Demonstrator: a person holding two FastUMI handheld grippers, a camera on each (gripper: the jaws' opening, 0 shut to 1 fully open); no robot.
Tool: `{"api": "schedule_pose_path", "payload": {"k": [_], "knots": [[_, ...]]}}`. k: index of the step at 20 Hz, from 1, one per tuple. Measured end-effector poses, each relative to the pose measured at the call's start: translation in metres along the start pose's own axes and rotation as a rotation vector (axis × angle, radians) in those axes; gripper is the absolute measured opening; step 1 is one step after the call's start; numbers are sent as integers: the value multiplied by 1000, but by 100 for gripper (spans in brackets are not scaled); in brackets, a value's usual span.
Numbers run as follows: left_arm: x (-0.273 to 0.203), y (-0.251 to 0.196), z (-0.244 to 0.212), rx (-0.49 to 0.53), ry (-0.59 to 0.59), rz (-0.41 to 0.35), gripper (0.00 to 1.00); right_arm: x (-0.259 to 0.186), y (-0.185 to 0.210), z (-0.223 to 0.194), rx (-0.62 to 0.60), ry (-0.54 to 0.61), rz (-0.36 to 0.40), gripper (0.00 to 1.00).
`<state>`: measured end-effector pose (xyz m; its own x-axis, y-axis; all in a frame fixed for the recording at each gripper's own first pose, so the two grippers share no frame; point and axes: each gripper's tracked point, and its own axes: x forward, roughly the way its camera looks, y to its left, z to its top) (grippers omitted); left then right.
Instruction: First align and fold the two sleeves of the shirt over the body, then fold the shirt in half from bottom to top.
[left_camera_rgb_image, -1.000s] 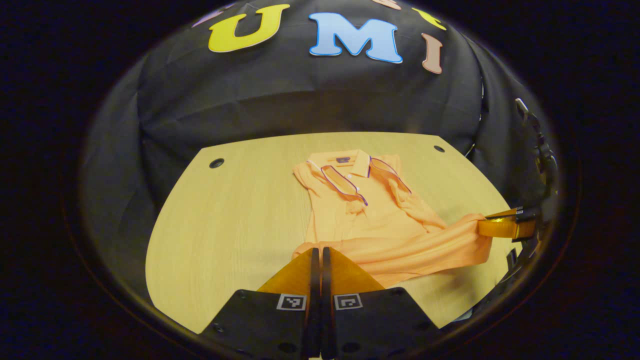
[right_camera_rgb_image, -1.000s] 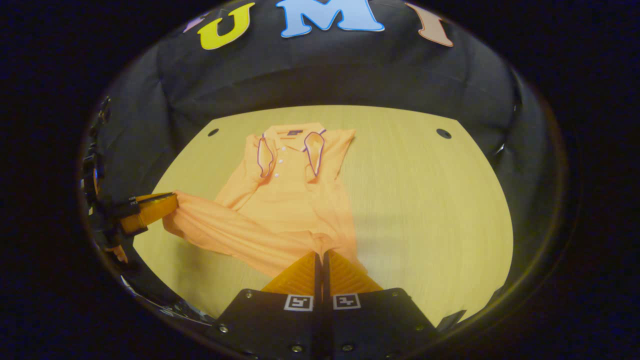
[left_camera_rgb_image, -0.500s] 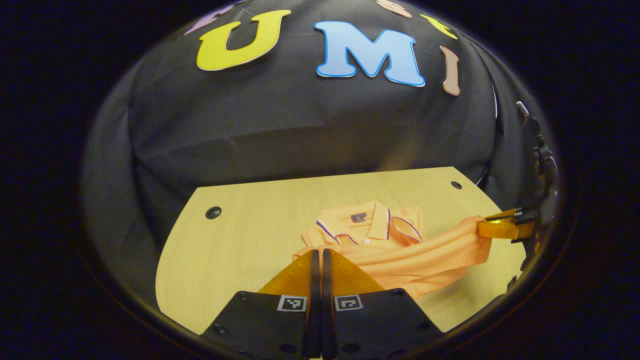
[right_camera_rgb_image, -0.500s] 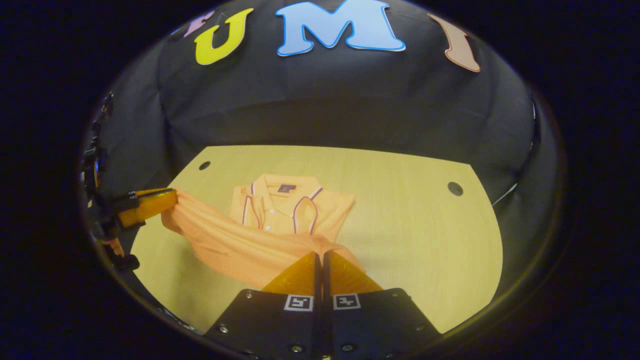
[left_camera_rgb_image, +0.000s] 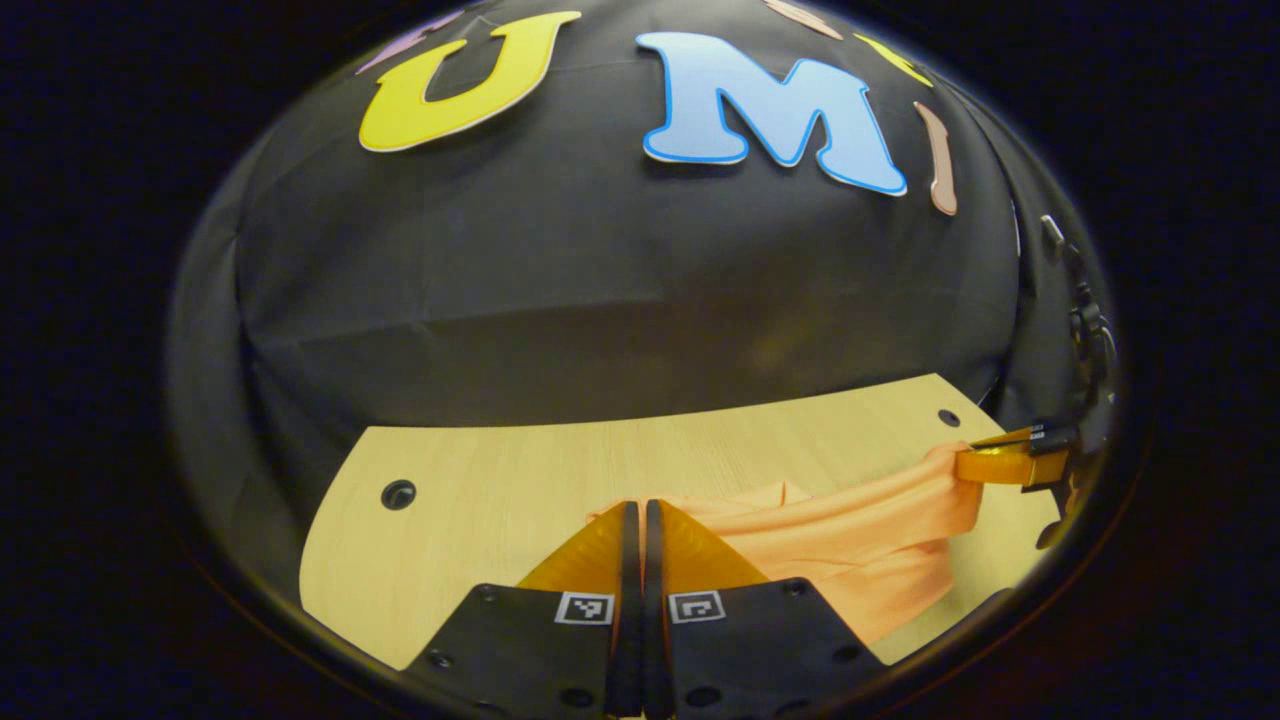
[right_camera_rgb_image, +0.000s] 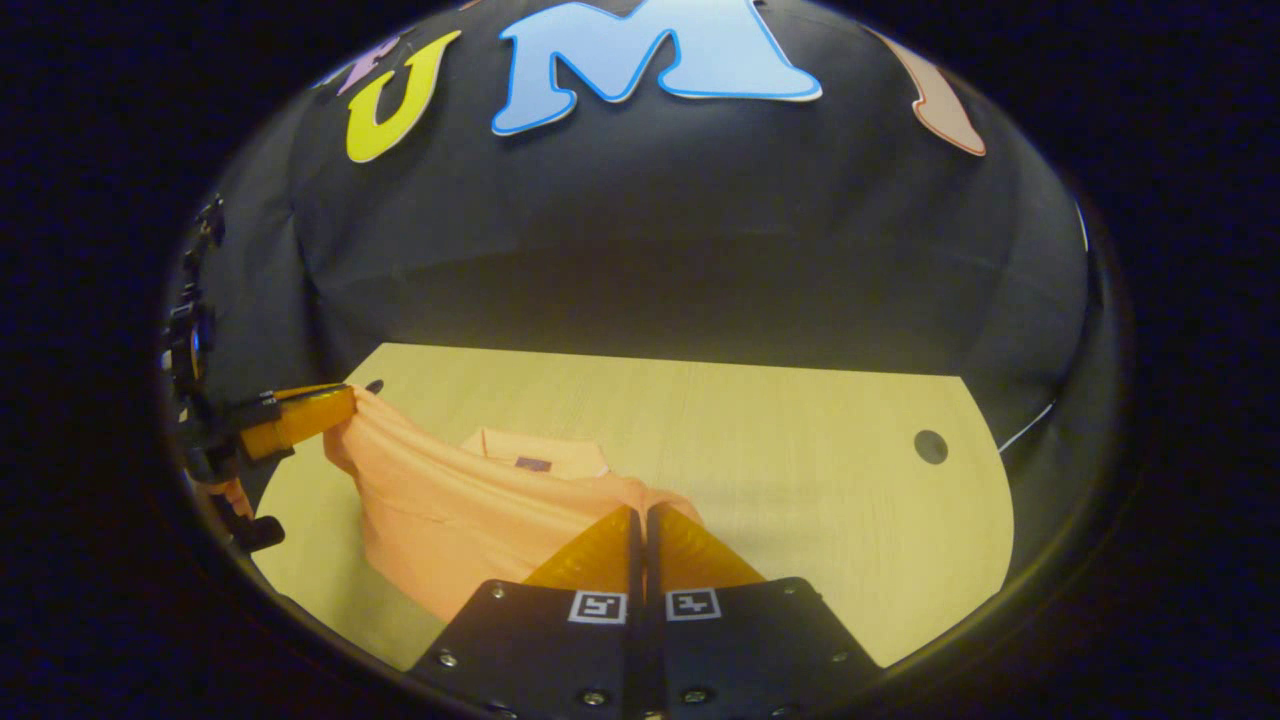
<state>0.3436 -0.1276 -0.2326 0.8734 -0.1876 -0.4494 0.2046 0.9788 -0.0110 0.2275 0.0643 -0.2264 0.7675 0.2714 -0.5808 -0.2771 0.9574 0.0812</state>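
Both grippers pinch the orange shirt's (right_camera_rgb_image: 450, 510) hem, jaws clamped tight: left gripper (left_camera_rgb_image: 636, 512) on one corner, right gripper (right_camera_rgb_image: 640, 515) on the other, cloth stretched above the desk (right_camera_rgb_image: 800, 480).

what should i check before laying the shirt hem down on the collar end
1. Left claw shut on shirt hem: ok.
2. Right claw shut on hem: ok.
3. Hem taut between both claws: ok, slight sag.
4. Collar flat on table: ok, partly hidden.
5. Sleeves folded over the body: cannot tell, covered by lifted cloth.
6. Hem corners aligned with shoulders: cannot tell.
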Motion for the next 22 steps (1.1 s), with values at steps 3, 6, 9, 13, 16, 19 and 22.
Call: {"api": "schedule_pose_path", "payload": {"k": [3,6,9,13,16,19,22], "knots": [[29,5,0,-9,-26,-1,6,25,-9,10,25,-37,8,0],[52,10,-4,-11,-50,0,6,55,-15,16,38,-67,20,0],[70,17,-12,-20,-67,3,6,77,-16,16,31,-92,27,0],[87,28,-24,-37,-77,11,7,102,-12,8,11,-95,37,0],[95,35,-40,-63,-58,17,6,111,-10,-1,12,-85,42,0],[100,36,-50,-70,-41,11,6,115,-12,-3,7,-77,28,0],[99,49,-48,-34,-37,69,31,112,-18,-9,13,-43,-4,8]]}}
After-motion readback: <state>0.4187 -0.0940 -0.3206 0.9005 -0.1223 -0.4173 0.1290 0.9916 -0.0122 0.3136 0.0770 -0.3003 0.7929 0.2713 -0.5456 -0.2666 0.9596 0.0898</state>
